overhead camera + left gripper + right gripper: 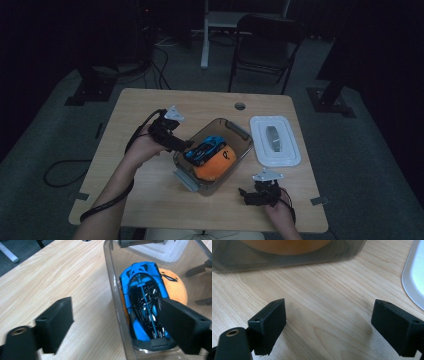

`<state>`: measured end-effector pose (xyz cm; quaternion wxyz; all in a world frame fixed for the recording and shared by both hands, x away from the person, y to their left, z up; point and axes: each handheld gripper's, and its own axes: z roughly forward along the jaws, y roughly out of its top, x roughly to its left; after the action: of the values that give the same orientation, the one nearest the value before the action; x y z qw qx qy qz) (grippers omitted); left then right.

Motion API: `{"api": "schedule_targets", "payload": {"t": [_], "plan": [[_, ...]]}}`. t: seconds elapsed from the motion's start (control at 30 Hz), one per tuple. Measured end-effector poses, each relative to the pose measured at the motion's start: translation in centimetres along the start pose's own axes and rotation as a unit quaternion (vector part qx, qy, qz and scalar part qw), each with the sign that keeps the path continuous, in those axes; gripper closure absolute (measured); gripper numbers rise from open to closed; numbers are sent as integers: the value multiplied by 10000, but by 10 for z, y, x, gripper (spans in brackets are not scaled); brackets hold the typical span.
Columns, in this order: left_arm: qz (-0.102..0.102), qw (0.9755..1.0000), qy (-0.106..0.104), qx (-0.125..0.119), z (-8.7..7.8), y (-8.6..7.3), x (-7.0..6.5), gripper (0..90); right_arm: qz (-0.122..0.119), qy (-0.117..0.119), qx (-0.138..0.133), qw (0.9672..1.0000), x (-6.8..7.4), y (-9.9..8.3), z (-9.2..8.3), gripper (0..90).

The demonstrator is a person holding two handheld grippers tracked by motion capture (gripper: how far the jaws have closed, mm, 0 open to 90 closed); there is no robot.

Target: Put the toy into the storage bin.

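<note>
Presently, the clear plastic container (212, 156) sits mid-table and serves as the reference point for everything else. A blue toy car (205, 148) lies inside it, resting on top of an orange plush toy (216, 164); both sit within the container's walls. The white lid (275, 140) lies flat on the wooden table (150, 200), just beside the container on its far right side — not yet fitted.

The left gripper (117, 322) hovers at the container's left rim with its jaws spread wide. One jaw is outside the wall over bare table, the other above the car's rear end, and neither pad presses on anything. The right gripper (256, 192) rests near the container's near right corner, its jaws likewise wide apart with only table between them.

Risks, as judged from this position: the left jaws straddle the container wall, so a careless closure or sideways pull could snag the rim and drag or tip the container. The car rides high on the soft plush — if the lid goes on next, it may catch on the car and fail to seat.
</note>
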<state>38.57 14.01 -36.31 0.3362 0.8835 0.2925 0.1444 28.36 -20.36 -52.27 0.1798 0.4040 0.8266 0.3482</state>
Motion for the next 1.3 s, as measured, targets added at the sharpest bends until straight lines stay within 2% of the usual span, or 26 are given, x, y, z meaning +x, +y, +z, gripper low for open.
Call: {"api": "schedule_targets", "payload": {"t": [0.17, 0.2, 0.23, 0.4, 0.5, 0.6, 0.67, 0.77, 0.9, 0.97, 1.0, 1.13, 1.3], "plan": [[-142, 9999, 61, -68, 1, -13, 11, 101, 6, -6, -28, 10000, -1, 2, -2, 123], [-193, 9998, 103, -36, 1, -17, 15, 86, 7, -4, -32, 10000, -1, 2, -2, 123], [-214, 9997, 91, 1, 2, -20, 16, 20, 6, -13, -41, 10000, -1, 3, -2, 123], [-453, 9987, 228, -54, 6, -36, 29, 10, -25, -30, -106, 9999, -1, 9, -4, 123], [-505, 9982, 331, -46, 11, -45, 36, 10, -41, -44, -144, 9999, -1, 13, -4, 123], [-555, 9968, 578, -5, 21, -56, 43, 10, -45, -77, -182, 9998, -2, 16, -4, 123], [-602, 9965, 564, 133, 28, -61, 47, 10, -6, -148, -248, 9996, -3, 17, -4, 123], [-666, 9962, 540, 138, 41, -70, 50, 10, 58, -128, -296, 9995, -4, 19, -4, 123], [-719, 9965, 409, 111, 59, -79, 50, 10, 86, -161, -306, 9994, -5, 21, -3, 123], [-748, 9963, 405, 85, 62, -79, 49, 10, 98, -173, -315, 9993, -6, 22, -2, 123], [-788, 9964, 320, 34, 70, -81, 47, 10, 110, -162, -328, 9993, -6, 23, -2, 123], [-762, 9967, 249, 158, 86, -84, 44, 10, 177, -152, -324, 9992, -7, 27, 2, 123], [-836, 9961, 190, 199, 98, -85, 44, 10, 228, -377, -359, 9984, -5, 32, 9, 123]]}}
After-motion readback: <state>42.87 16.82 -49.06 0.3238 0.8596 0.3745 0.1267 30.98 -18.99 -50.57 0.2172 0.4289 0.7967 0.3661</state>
